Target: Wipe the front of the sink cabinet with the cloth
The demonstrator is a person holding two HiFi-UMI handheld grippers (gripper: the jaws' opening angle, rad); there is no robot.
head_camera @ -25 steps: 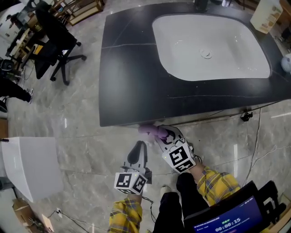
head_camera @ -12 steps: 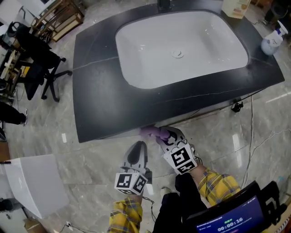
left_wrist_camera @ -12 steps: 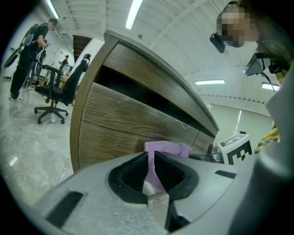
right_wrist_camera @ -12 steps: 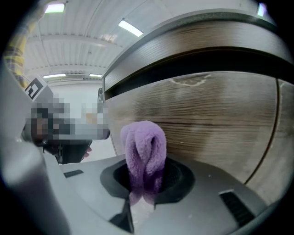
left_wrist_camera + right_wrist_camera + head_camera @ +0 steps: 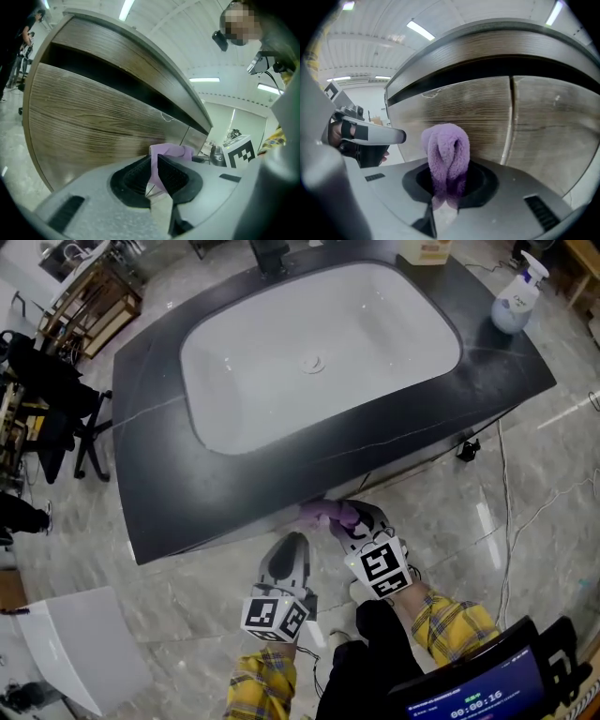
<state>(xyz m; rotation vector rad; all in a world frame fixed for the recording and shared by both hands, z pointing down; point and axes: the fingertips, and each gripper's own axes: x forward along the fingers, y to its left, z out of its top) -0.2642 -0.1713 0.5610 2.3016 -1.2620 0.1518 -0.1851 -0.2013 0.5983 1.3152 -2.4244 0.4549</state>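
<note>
A purple cloth (image 5: 446, 157) is bunched between the jaws of my right gripper (image 5: 447, 182), which is shut on it. It is pressed against the brown wood-grain front of the sink cabinet (image 5: 534, 122), just left of a door seam. In the head view the cloth (image 5: 319, 513) sits right under the black countertop (image 5: 150, 456), with the right gripper (image 5: 349, 518) behind it. My left gripper (image 5: 286, 554) hangs just left of it and lower, shut and empty. In the left gripper view, the cabinet front (image 5: 89, 117) fills the view and the cloth (image 5: 171, 151) shows beyond the left gripper (image 5: 155, 165).
A white basin (image 5: 319, 352) lies in the countertop. A spray bottle (image 5: 514, 298) stands at the counter's far right corner. Cables (image 5: 506, 493) trail over the marble floor on the right. An office chair (image 5: 47, 418) and a white box (image 5: 80, 643) are on the left.
The cloth in my right gripper has slid to the right along the cabinet front, away from the counter's left corner. The head view has swung, and the left gripper has kept its place beside it.
</note>
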